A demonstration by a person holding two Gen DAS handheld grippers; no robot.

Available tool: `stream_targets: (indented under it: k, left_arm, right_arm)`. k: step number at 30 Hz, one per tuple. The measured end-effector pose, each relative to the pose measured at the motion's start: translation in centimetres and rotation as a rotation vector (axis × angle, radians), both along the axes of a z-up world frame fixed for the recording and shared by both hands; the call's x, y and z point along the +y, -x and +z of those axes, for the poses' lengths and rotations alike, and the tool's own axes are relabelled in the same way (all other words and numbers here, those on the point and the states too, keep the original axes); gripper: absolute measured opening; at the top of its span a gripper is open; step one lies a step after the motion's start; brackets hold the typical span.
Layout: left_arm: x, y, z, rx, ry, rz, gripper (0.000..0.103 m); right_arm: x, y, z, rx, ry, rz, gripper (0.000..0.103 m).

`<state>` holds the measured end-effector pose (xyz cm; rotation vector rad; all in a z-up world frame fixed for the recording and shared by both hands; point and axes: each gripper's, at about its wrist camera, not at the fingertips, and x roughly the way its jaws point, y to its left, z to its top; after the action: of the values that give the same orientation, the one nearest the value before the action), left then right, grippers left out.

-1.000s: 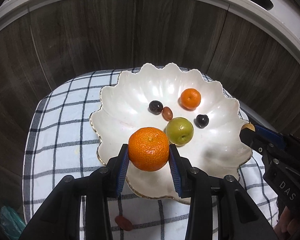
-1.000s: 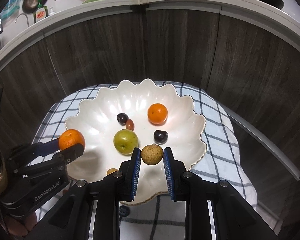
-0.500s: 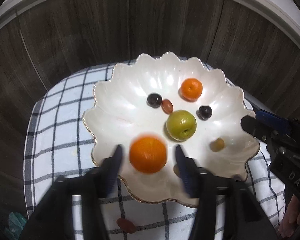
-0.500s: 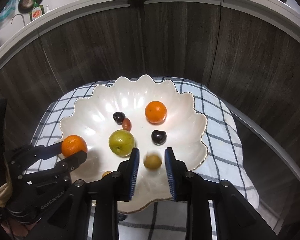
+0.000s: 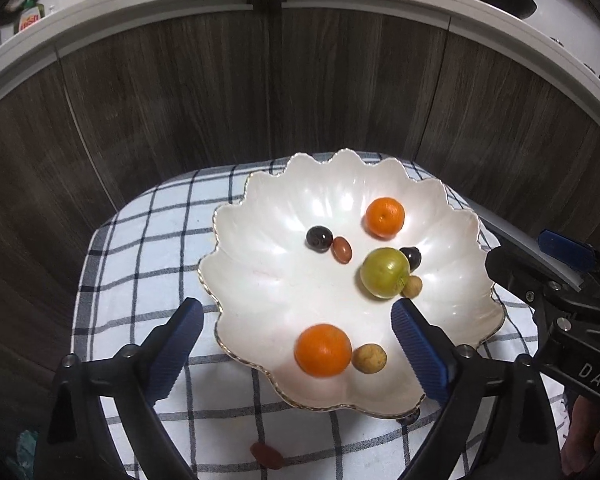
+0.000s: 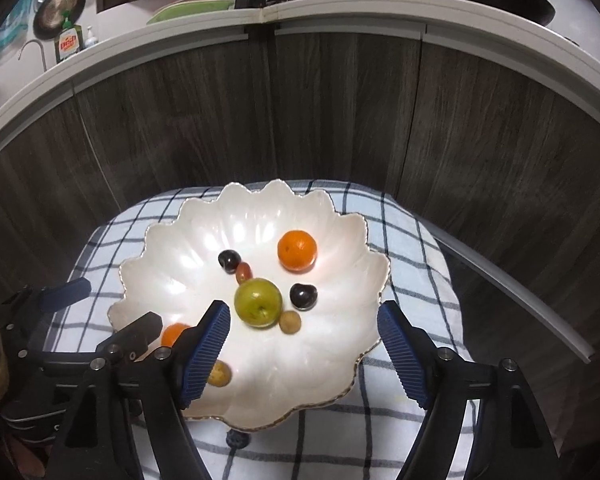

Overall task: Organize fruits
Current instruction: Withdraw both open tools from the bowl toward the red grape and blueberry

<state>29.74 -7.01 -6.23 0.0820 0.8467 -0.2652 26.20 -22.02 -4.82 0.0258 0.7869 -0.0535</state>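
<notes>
Fruits, mixed: my left gripper and right gripper, jaws just opened wide and empty, have a round orange mandarin and a small tan longan lying free in the scalloped white dish on the checked cloth. To finish well I judge both should lift straight clear without nudging fruit. Mandarin sits stem-up, no long axis.

Two wrist views, angled down on one scalloped plate.
Left view sits closer; both share plate and cabinet fronts behind.
</notes>
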Motion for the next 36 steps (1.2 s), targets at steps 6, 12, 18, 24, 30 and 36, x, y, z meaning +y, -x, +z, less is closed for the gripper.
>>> stream_targets:
  k: [6,12,18,24,30,36]
  left_arm:
    - [0.6,0.7,1.2,-0.028,0.004,0.012,0.098]
    - [1.1,1.5,2.2,-0.045,0.015,0.025,0.099]
    - [1.6,2.5,3.1,-0.069,0.014,0.038,0.1]
    - [1.9,3.4,3.9,-0.087,0.008,0.045,0.102]
    - [2.6,4.2,4.6,-0.102,0.008,0.057,0.102]
    - [3.1,5.0,5.2,-0.117,0.008,0.066,0.103]
  right_arm:
    - [0.1,0.8,1.2,-0.035,0.011,-0.023,0.077]
    - [0.4,1.7,2.5,-0.065,0.026,-0.034,0.077]
    - [0.7,2.6,3.3,-0.085,0.04,-0.047,0.077]
    - [0.8,3.7,4.3,-0.112,0.057,-0.067,0.077]
    - [1.1,4.9,5.0,-0.133,0.065,-0.078,0.077]
    - [1.5,6.0,5.7,-0.154,0.073,-0.086,0.077]
